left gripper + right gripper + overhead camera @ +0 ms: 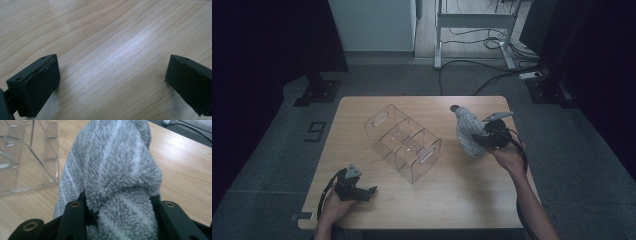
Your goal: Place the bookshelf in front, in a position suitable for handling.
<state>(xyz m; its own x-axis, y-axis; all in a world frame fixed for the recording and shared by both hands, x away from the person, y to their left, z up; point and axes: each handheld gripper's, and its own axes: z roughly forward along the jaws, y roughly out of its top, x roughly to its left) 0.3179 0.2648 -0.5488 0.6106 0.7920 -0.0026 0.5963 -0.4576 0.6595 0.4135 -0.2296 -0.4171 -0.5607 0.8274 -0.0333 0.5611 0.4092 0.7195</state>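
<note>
- The right gripper [486, 136] is clamped on a rolled grey towel [467, 131], held clear of the table [462, 200] at about three o'clock from the clear divided organizer [404, 142]; in the right gripper view the towel [117, 170] bulges between the jaws, which squeeze its lower end.
- The left gripper [371, 190] rests near the table's seven o'clock corner; its jaws stand wide with bare wood between them.
- The step in hand looks like carrying the towel to a compartment of the organizer; keep the grip firm, as soft pile can slip or unroll.
- Lift high enough for the hanging end to pass over the clear wall; aim the roll end-first at one slot.
- The organizer is light and may slide; the idle left gripper could steady its seven o'clock end.
</note>
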